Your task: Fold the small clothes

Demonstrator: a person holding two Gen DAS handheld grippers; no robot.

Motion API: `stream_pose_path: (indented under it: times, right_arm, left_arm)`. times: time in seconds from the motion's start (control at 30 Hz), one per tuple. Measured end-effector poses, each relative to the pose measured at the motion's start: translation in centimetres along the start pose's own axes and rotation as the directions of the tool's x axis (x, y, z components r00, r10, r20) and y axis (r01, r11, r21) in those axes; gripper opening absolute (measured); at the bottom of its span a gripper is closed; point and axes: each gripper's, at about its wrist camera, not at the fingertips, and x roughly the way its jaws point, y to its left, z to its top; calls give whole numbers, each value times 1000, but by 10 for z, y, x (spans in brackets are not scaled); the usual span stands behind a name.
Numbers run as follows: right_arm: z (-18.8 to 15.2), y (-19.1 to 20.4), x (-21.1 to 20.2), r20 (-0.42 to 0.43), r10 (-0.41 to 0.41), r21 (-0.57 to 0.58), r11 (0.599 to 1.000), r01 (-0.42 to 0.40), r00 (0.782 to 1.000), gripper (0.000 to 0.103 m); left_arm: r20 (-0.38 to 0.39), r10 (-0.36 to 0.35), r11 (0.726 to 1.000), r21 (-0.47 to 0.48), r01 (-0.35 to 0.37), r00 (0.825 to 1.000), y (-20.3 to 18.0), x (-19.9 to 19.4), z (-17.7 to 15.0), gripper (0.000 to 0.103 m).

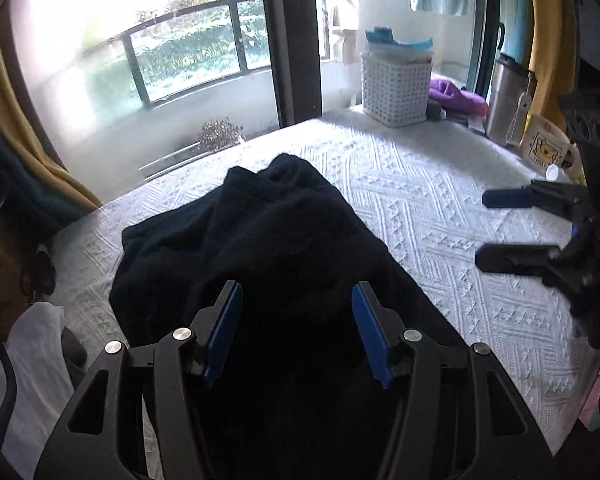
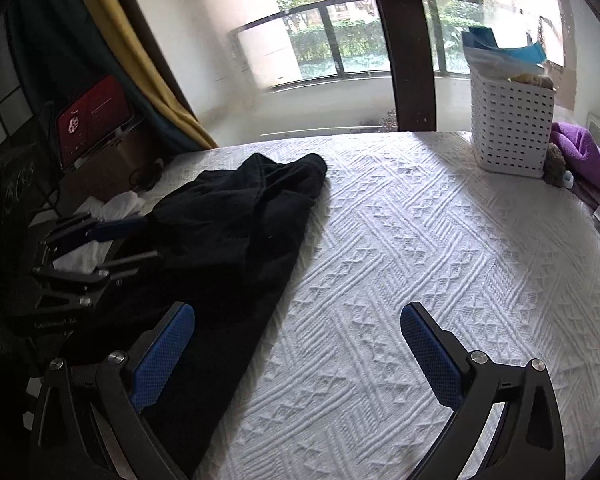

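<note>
Dark garment (image 1: 236, 240) lay rumpled on the bed (image 1: 420, 200), long axis running six to twelve under the left tool (image 1: 298, 334), jaws part-open, empty. Right tool (image 2: 298, 356), wide, empty, stood at its three o'clock edge.

The near end of the dark garment (image 1: 260, 240) disappears behind the left gripper (image 1: 298, 300) and the bottom edge of the left wrist view. The white basket (image 2: 512, 128) hides the lower parts of its contents. The purple cloth (image 2: 588, 152) is cut off at the right edge.
</note>
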Motion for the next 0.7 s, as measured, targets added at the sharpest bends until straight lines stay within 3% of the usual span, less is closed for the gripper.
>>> stream_pose_path:
  times: [0.33, 0.43, 0.53, 0.7]
  right_arm:
    - [0, -29, 12, 1, 9, 50, 999, -9, 1000, 103]
    - [-2, -32, 16, -6, 15, 55, 998, -15, 1000, 103]
    - [-3, -32, 17, -9, 17, 56, 998, -16, 1000, 103]
    - [-5, -34, 14, -4, 8, 60, 998, -8, 1000, 103]
  left_arm:
    - [-98, 55, 996, 72, -48, 994, -17, 28, -5, 57]
    - [-113, 105, 987, 129, -90, 988, -24, 37, -5, 57]
    - [-122, 147, 977, 176, -124, 982, -27, 45, -5, 57]
    - [-93, 139, 977, 175, -121, 986, -20, 43, 0, 54]
